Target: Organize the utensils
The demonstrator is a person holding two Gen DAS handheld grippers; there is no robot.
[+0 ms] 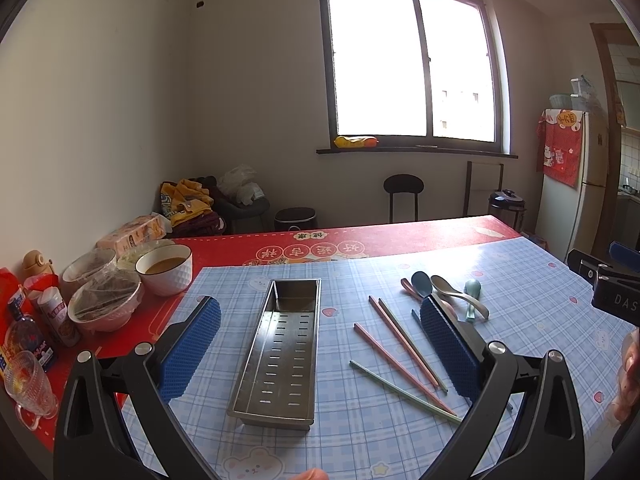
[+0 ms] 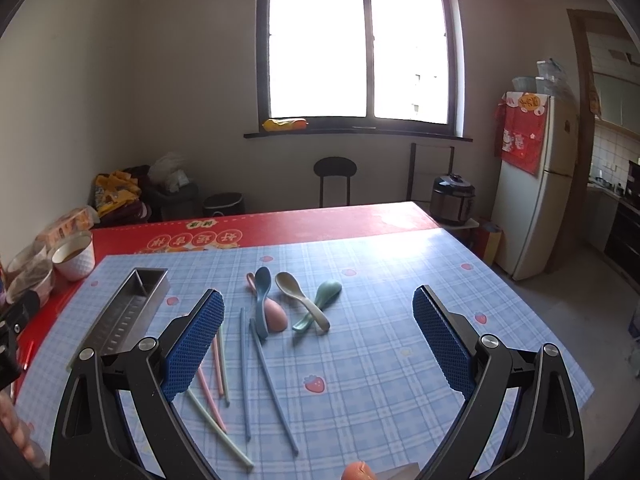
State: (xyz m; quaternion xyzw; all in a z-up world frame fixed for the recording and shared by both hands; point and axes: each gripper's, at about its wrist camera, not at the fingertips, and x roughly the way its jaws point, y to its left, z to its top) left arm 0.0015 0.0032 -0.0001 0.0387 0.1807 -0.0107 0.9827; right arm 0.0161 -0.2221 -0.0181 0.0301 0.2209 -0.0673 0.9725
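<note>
Both grippers are spread wide and carry nothing: left gripper [image 1: 320, 344] hangs over the metal tray [image 1: 280, 344], right gripper [image 2: 318, 344] over the loose utensils. Nothing is in the tray yet, so I'd call this the very start. The tray sits on the blue checked mat [image 2: 360, 380] toward its left edge, long axis running front to back; the chopsticks [image 2: 244, 368] lie fanned just right of it near the front edge, the spoons [image 2: 288, 300] in a touching, overlapping pile further back, mid-mat. Suggest you start with the right gripper on a chopstick that lies clear of the others, pads across the shaft near its middle so it doesn't pivot, then lay it lengthwise along the tray. Leave the spoons till later; they're tangled, so pick from the top. Keep the left gripper ready to steady the tray if it slides. View differences: left wrist shows the tray's slotted floor and full length, plus the bowls [image 1: 132, 280] and glass [image 1: 28, 384] on the red cloth at the left edge; right wrist shows all the spoons unobstructed and the blue chopsticks, which the left gripper's finger partly hides.
</note>
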